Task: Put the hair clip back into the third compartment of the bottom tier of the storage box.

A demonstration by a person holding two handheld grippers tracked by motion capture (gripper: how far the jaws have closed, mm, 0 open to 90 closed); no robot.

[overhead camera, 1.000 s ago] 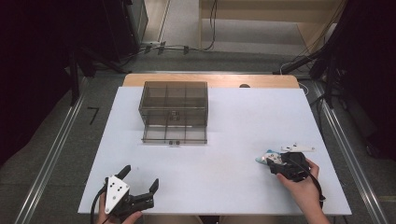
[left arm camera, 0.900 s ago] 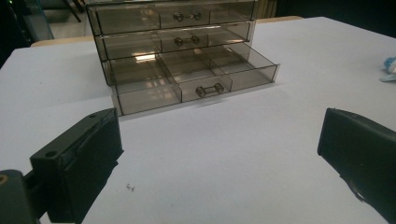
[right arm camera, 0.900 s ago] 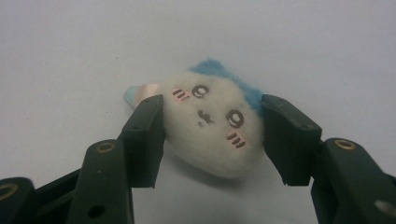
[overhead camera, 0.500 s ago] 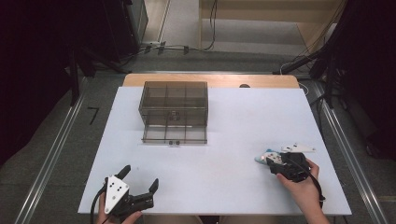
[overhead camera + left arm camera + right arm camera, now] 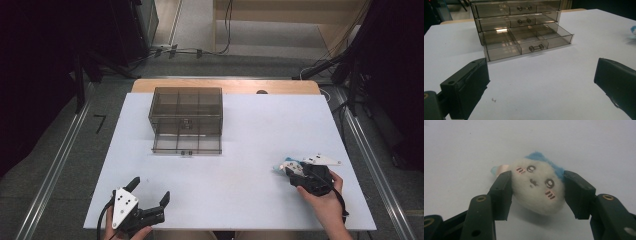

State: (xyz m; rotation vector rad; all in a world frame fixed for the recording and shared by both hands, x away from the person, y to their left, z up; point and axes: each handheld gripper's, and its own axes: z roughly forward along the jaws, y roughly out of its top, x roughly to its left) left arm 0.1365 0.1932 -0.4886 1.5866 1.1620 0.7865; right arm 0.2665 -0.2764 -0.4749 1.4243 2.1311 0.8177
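White bench (image 5: 240, 135) under dim surroundings, right claw (image 5: 537, 187) low at its near right, pinching a small plush toy (image 5: 537, 188), white face, blue ears, pink cheek marks, left claw (image 5: 150, 192) spread, resting near left.

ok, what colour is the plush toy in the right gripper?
Cream-white plush toy with blue top, black face marks and pink cheek stripes; best in the right gripper view.

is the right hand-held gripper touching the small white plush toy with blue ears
Touching. In the right gripper view, the right hand-held gripper has both black jaws pressed against the sides of the small white plush toy with blue ears, no gap showing.
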